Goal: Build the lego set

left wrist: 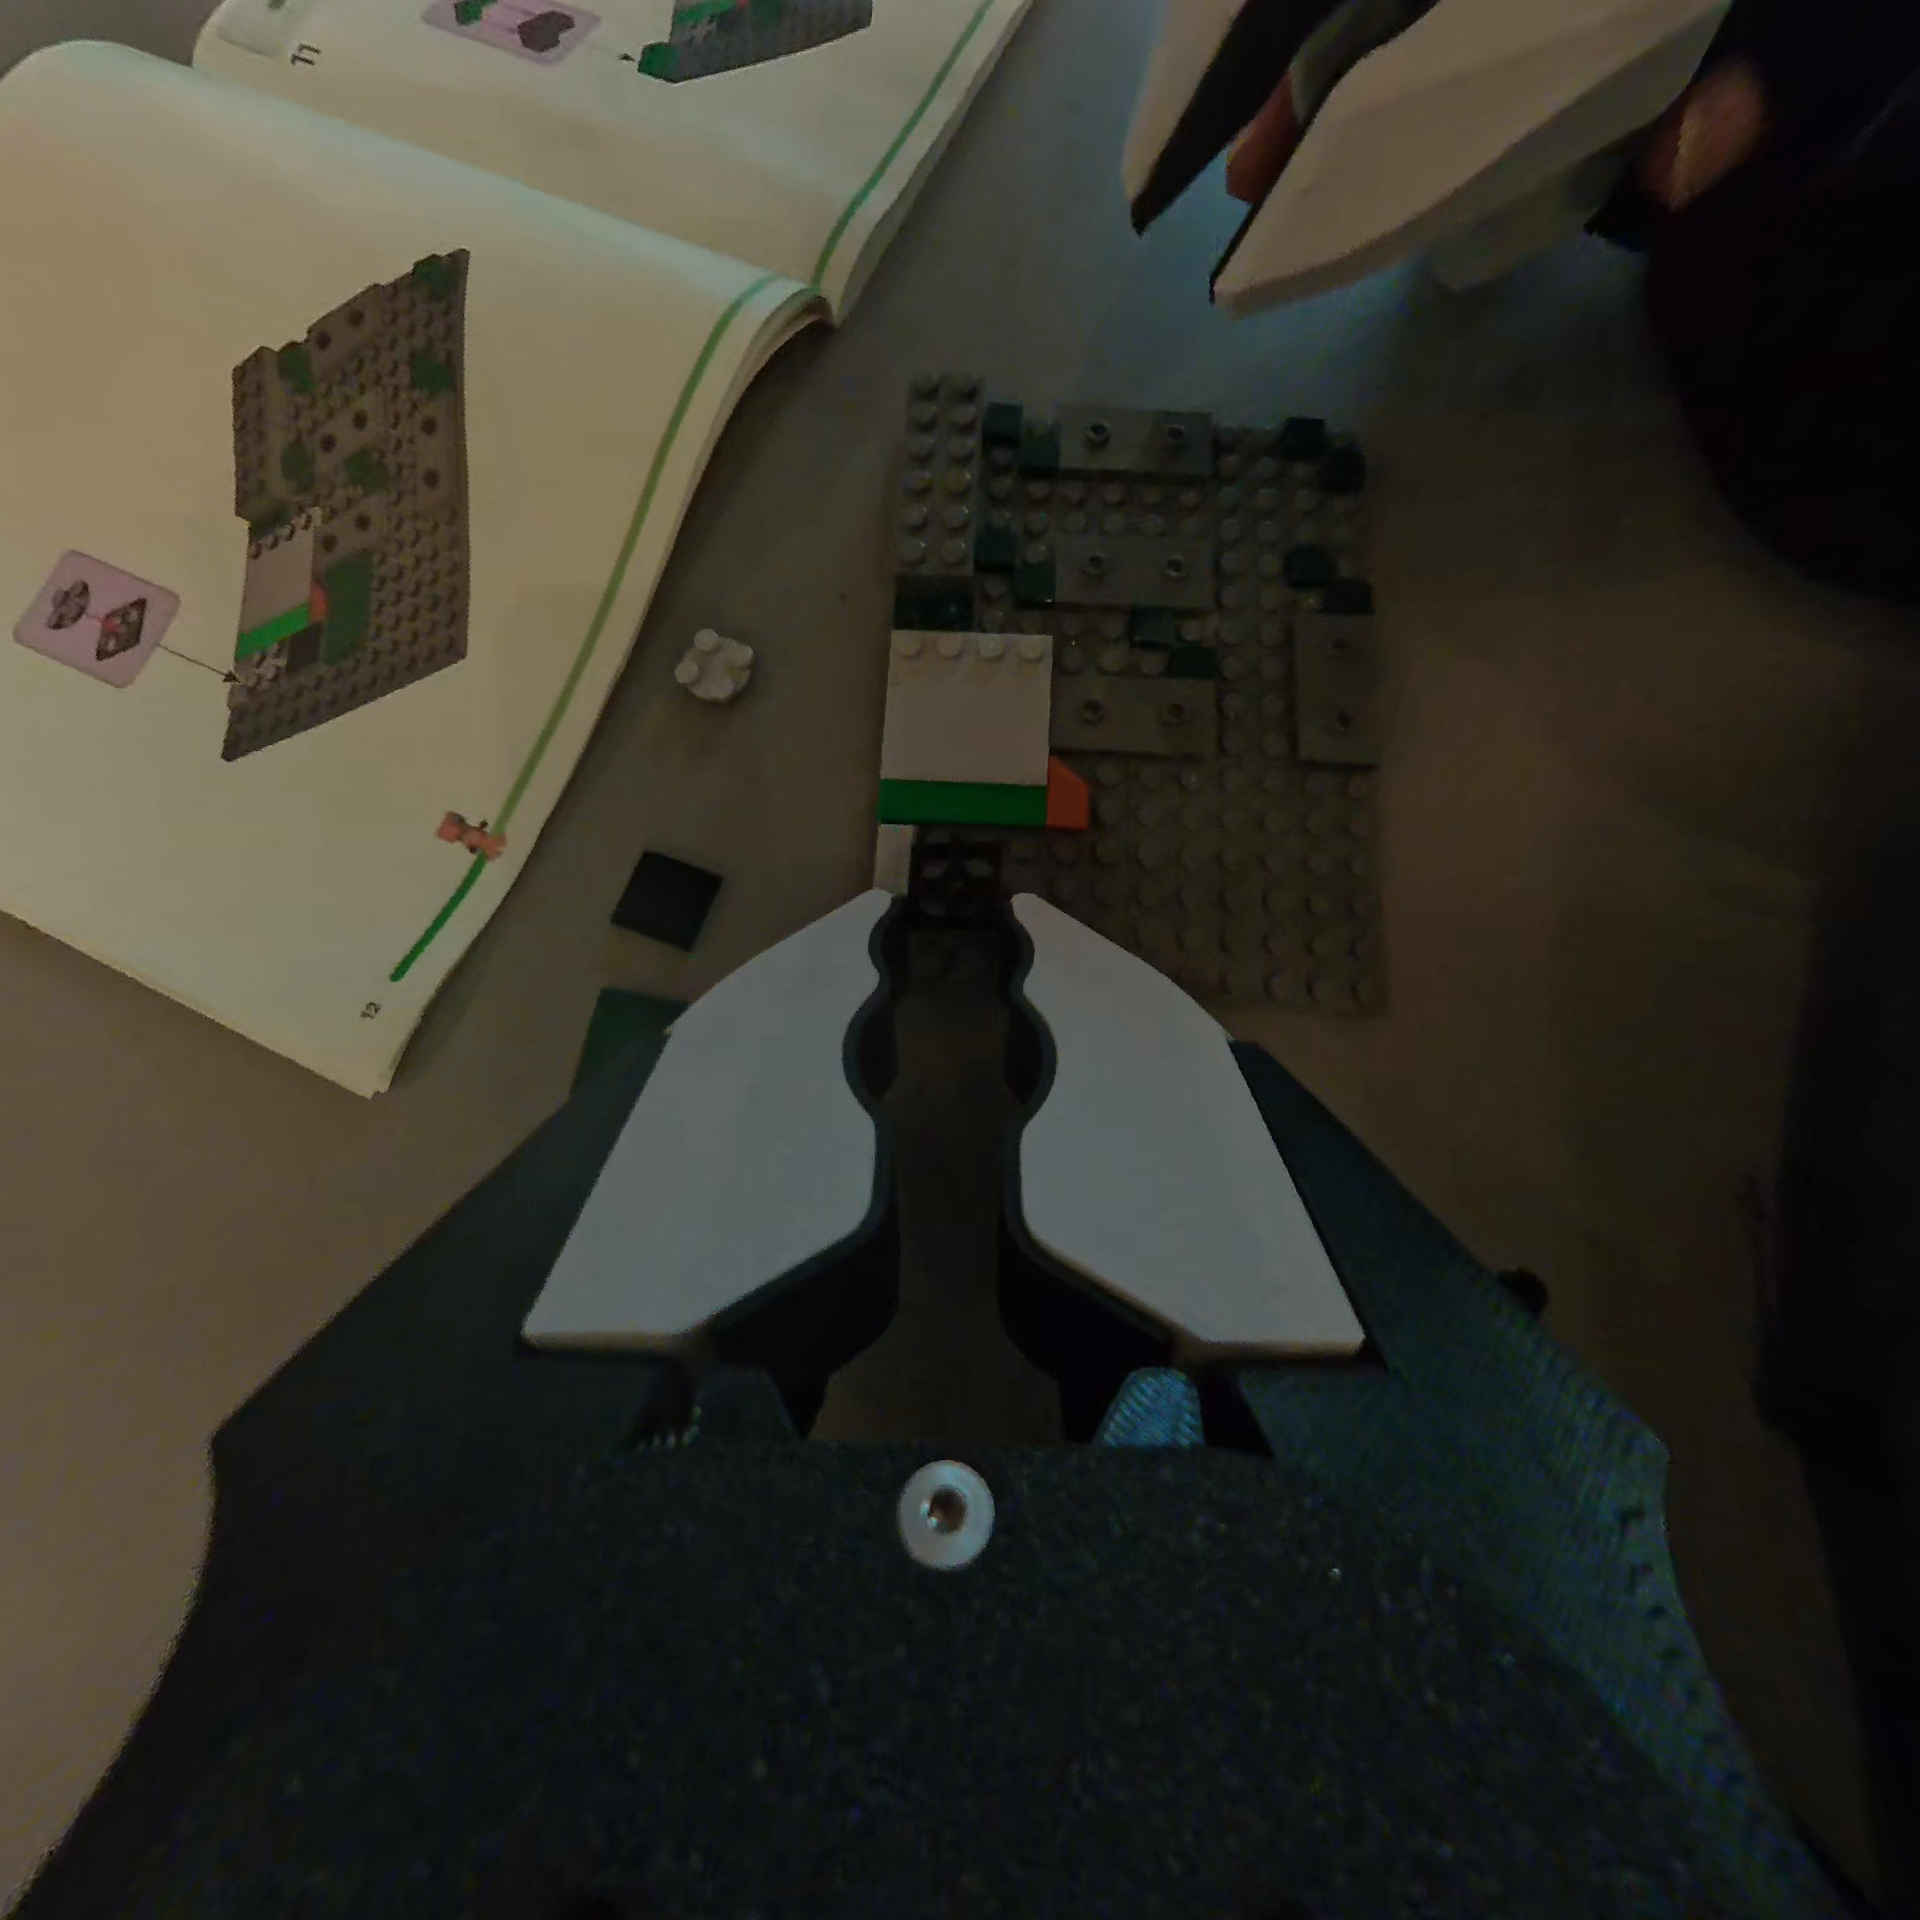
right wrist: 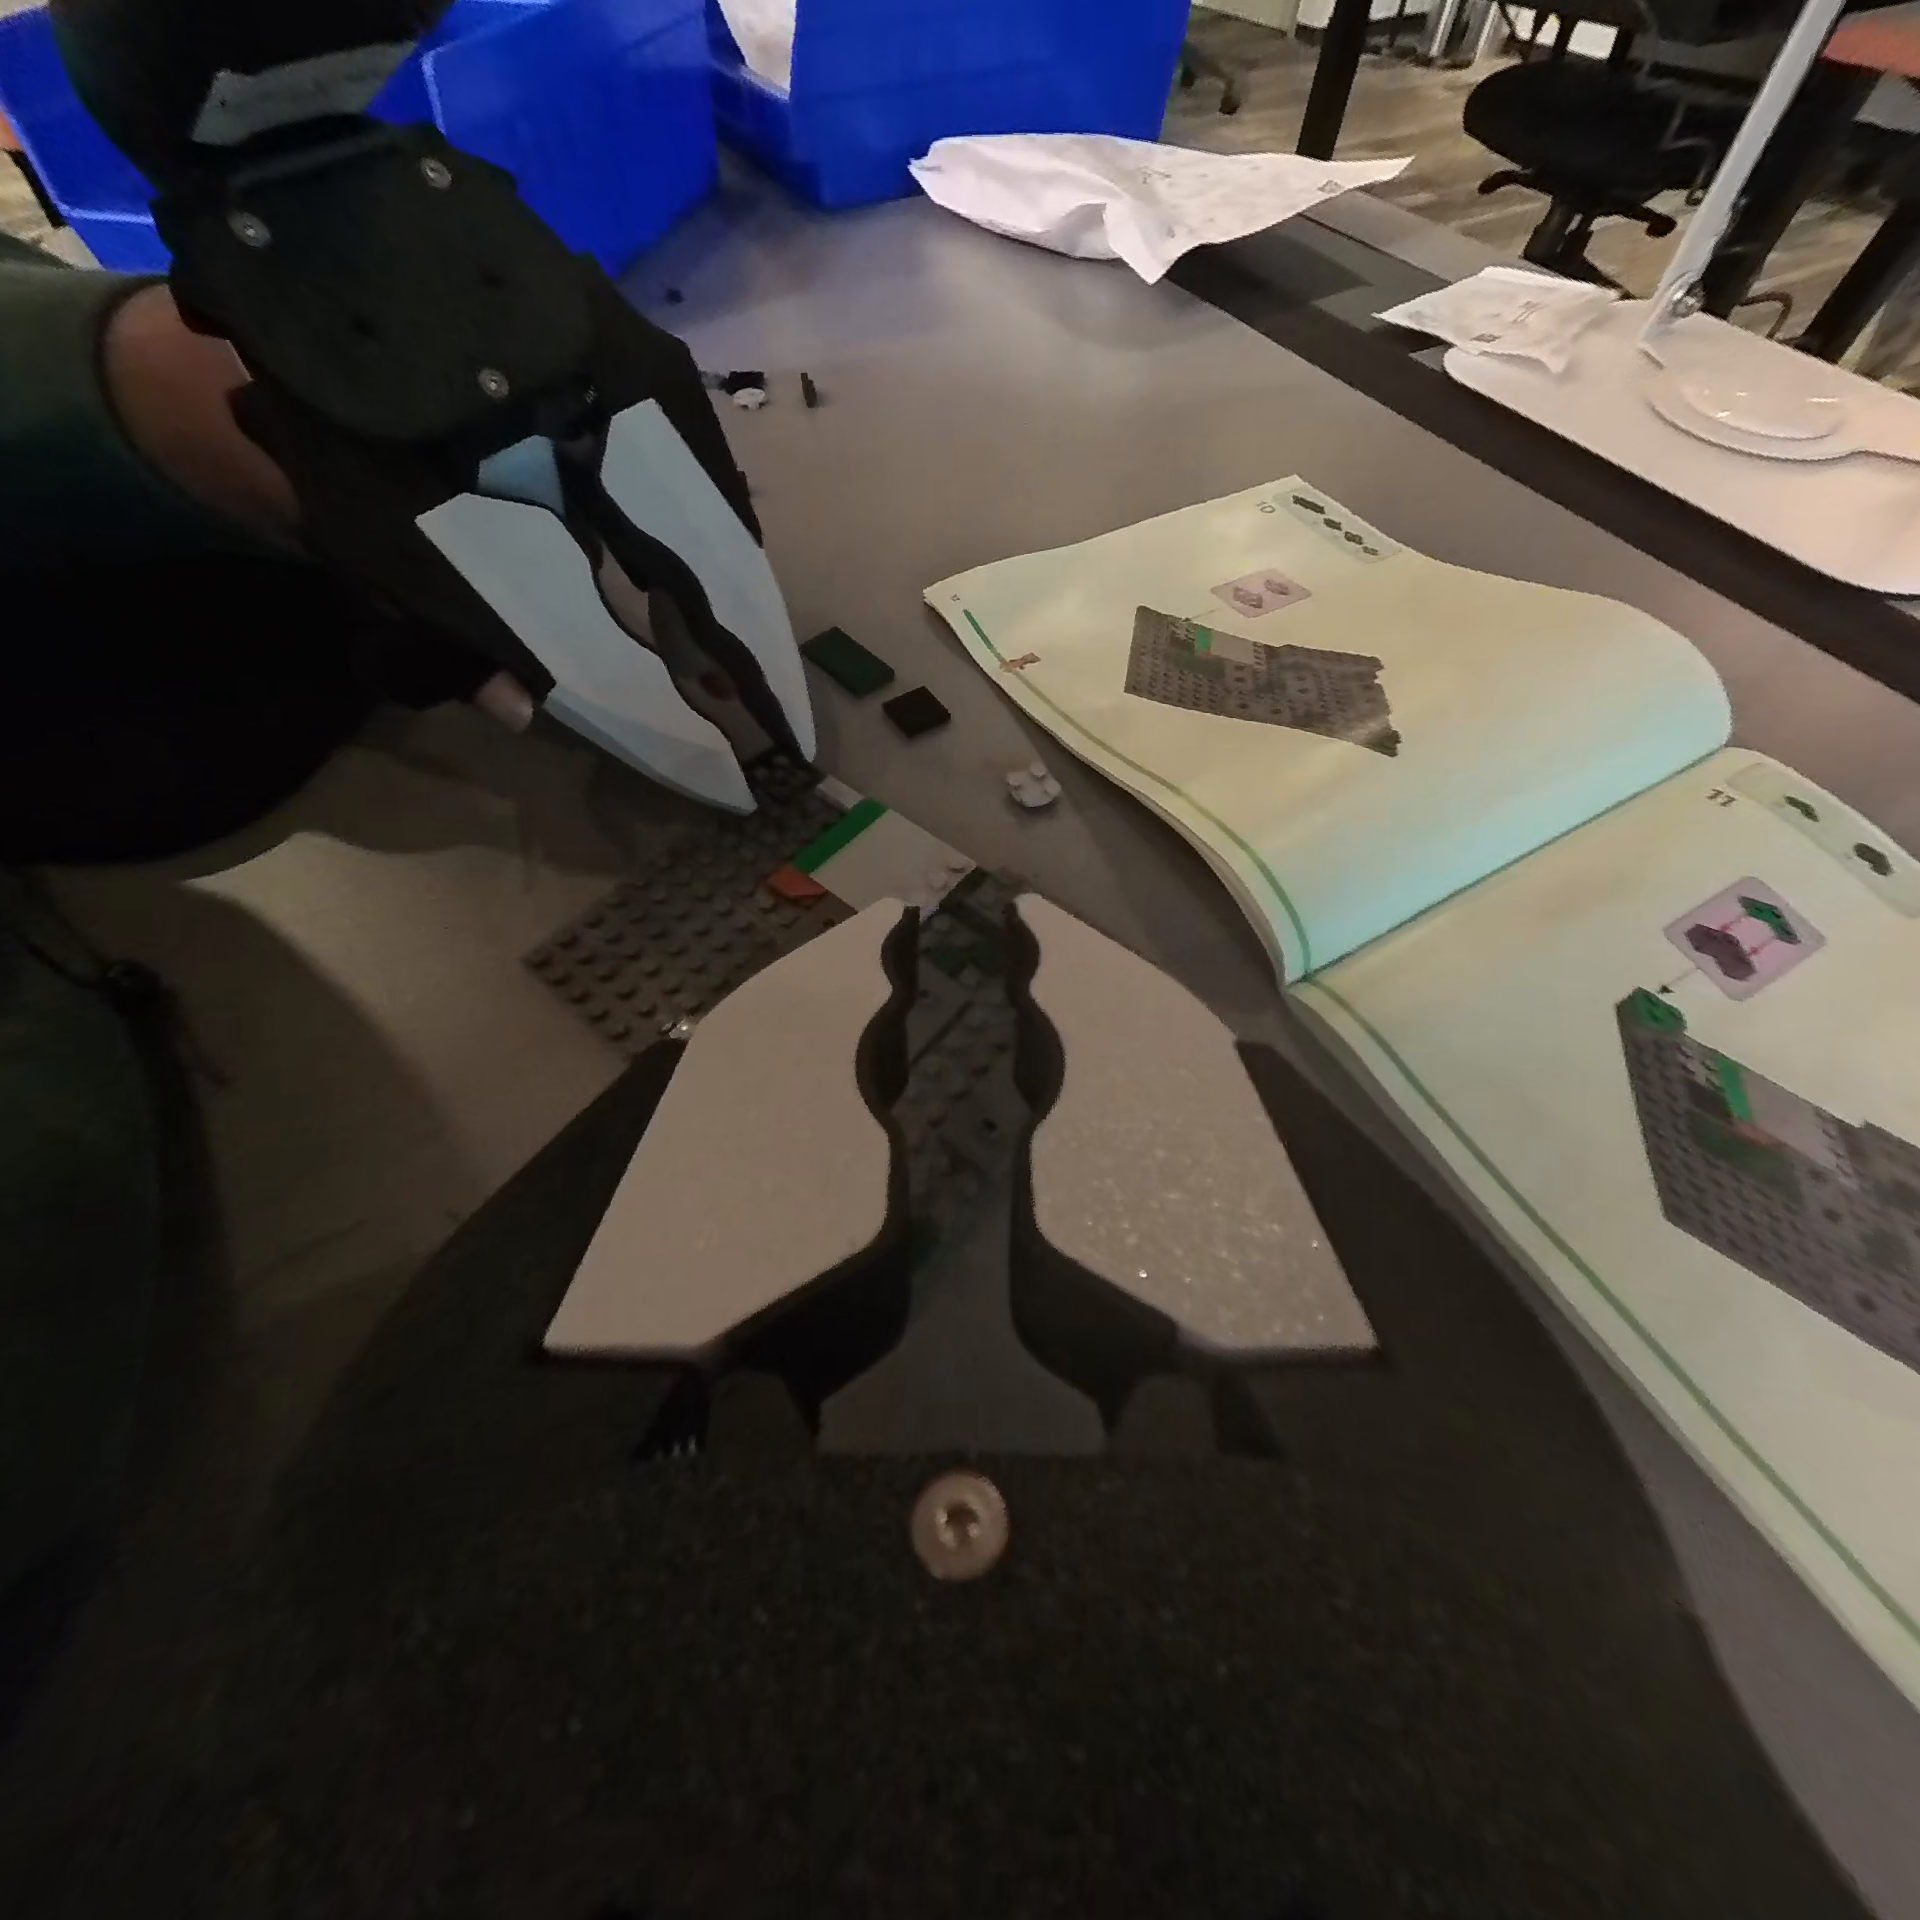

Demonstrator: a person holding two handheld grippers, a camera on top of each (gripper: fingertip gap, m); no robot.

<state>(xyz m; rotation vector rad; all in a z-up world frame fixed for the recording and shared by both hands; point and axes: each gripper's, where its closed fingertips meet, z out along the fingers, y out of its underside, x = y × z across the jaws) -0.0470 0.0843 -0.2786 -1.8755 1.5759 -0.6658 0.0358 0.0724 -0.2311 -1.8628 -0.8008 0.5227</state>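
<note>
A grey studded baseplate (left wrist: 1195, 883) lies on the table, with dark green and grey pieces on it. At its left edge sit a white sloped piece (left wrist: 971, 717), a green strip (left wrist: 961, 802) and an orange piece (left wrist: 1070, 800). My left gripper (left wrist: 951, 904) is shut on a small dark studded plate (left wrist: 956, 868), held at the baseplate's near-left edge just in front of the green strip. The right wrist view shows this gripper (right wrist: 779, 774) tilted down onto that corner. My right gripper (right wrist: 961, 909) hovers over the baseplate (right wrist: 665, 935), slightly open and holding nothing.
An open instruction booklet (left wrist: 312, 520) lies left of the baseplate. Between them lie a round white piece (left wrist: 715, 665), a black tile (left wrist: 667, 899) and a dark green tile (left wrist: 623, 1029). Blue bins (right wrist: 935, 83), crumpled paper (right wrist: 1122, 197) and a lamp base (right wrist: 1745, 405) stand farther back. The tips of one gripper are about 10 cm away from the tips of the other. The left tips stand about 4 cm off the white sloped piece (left wrist: 971, 717). The right camera catches it too, in the right wrist view (right wrist: 880, 869).
</note>
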